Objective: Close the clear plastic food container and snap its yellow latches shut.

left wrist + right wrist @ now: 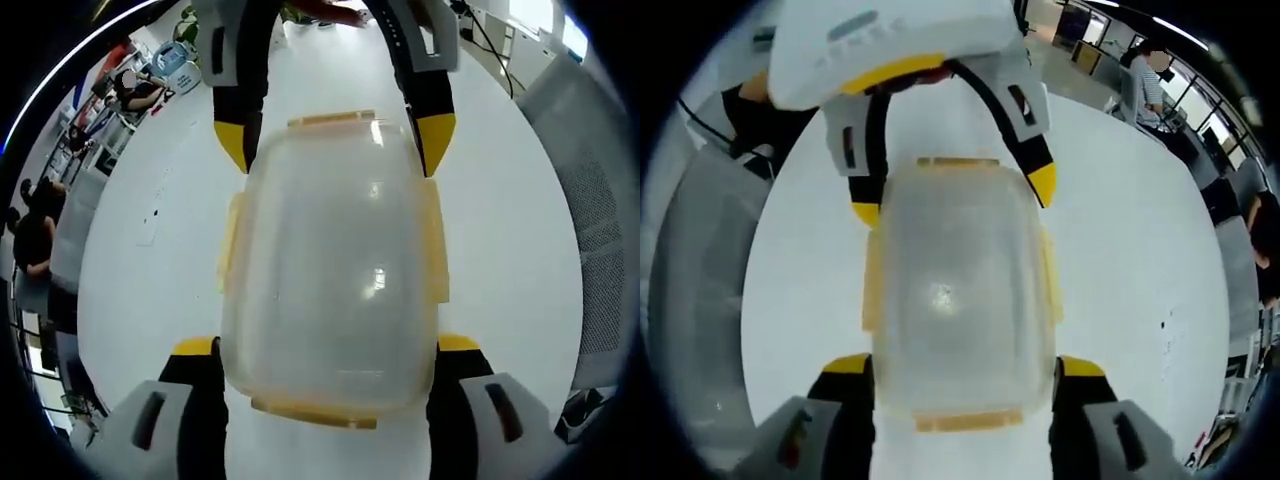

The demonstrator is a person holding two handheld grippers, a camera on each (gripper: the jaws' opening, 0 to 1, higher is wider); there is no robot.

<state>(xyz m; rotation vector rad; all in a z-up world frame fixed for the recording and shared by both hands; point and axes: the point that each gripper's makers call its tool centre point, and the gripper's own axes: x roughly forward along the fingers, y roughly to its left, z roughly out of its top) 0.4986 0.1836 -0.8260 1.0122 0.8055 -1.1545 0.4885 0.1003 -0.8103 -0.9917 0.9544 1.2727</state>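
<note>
Left gripper view: I'm holding my left hand-held gripper (330,345) wide apart around the near end of the one clear plastic food container (335,270), jaws flanking its sides, contact unclear. My right hand-held gripper (335,145) is coming in from the far end, jaws also spread astride it. Right gripper view: same layout mirrored, container (960,295) between both grippers on the white surface (1120,250). Four yellow latches (435,240) are showing, one per side. Lid is sitting on, cloudy-translucent.
</note>
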